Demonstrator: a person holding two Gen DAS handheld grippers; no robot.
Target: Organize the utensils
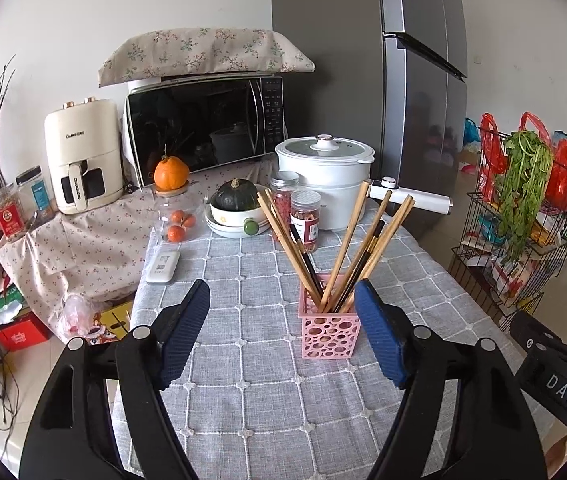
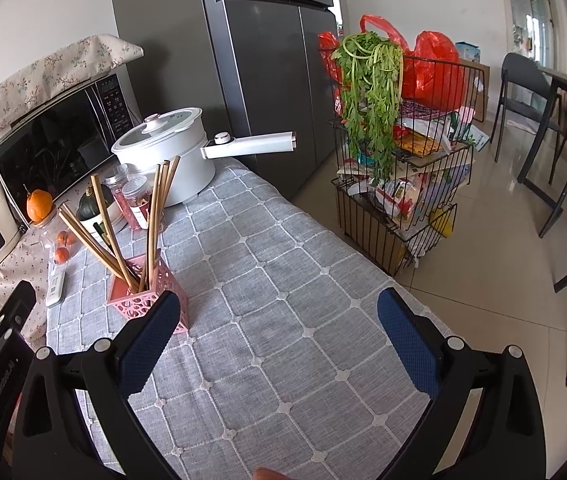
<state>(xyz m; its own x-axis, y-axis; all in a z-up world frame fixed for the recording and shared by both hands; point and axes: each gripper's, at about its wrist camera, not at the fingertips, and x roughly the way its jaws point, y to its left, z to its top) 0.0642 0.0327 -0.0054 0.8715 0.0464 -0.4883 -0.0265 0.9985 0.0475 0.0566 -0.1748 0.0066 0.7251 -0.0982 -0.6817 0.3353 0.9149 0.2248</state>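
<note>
Pink perforated plastic forms the square holder (image 1: pixel 330 330) standing upright on the grey checked cloth of the desk (image 1: pixel 243 380), toward its middle. Wooden chopsticks (image 1: pixel 347 248) and a few dark ones fan out of it in all directions, leaning on its rim. I see no loose utensils on the cloth, so the sorting looks finished or nearly so.

Behind the holder stand two red-filled jars (image 1: pixel 305 220), a bowl with a dark green squash (image 1: pixel 237 208) and a white electric pot (image 1: pixel 325 180) with a long handle.

The holder looks light and top-heavy with the sticks splayed; a nudge from either tool against the leaning tips could tip it or flick sticks onto the cloth. The left tool's right finger appears just beside the holder's near corner, so a sideways drift there is the likeliest cause.

The left tool (image 1: pixel 283 332) is spread wide and holds nothing. The right tool (image 2: pixel 279 338) is likewise spread wide and empty above bare cloth, its left finger overlapping the holder's corner in its own view; I cannot tell whether they touch.
</note>
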